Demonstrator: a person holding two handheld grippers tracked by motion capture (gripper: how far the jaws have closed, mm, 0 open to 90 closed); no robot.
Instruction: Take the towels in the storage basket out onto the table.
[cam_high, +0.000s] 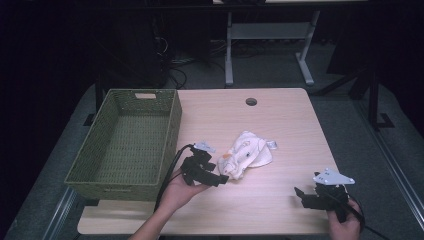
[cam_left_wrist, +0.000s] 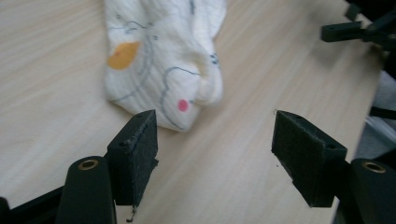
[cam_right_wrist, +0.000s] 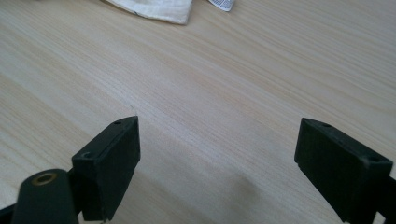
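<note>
Cloth (cam_high: 246, 154), soft and crumpled, lies near the middle of the high view on the pale wood-grain table (cam_high: 280, 120). It is cream-white cotton with thin blue-grey line drawings, an orange patch and a small pink dot, and a white label sticks out at its right edge. At the left of that view stands a rectangular basket (cam_high: 172, 125) of green woven strands, with a cut-out handle in its far wall.

The left gripper (cam_high: 220, 179), matt black and blocky with a grey three-cornered plate on top, sits lower centre, cradled from below in the left hand (cam_high: 177, 192) and pointing right at the cloth's near end. In the left gripper view the jaws stand spread with bare table between them, one pad just beside the cloth's rounded fold; no contact can be made out. The right gripper (cam_high: 301, 196) rests at lower right, well apart from the cloth, held from behind by the right hand (cam_high: 344, 226), its jaws wide apart over bare wood.
</note>
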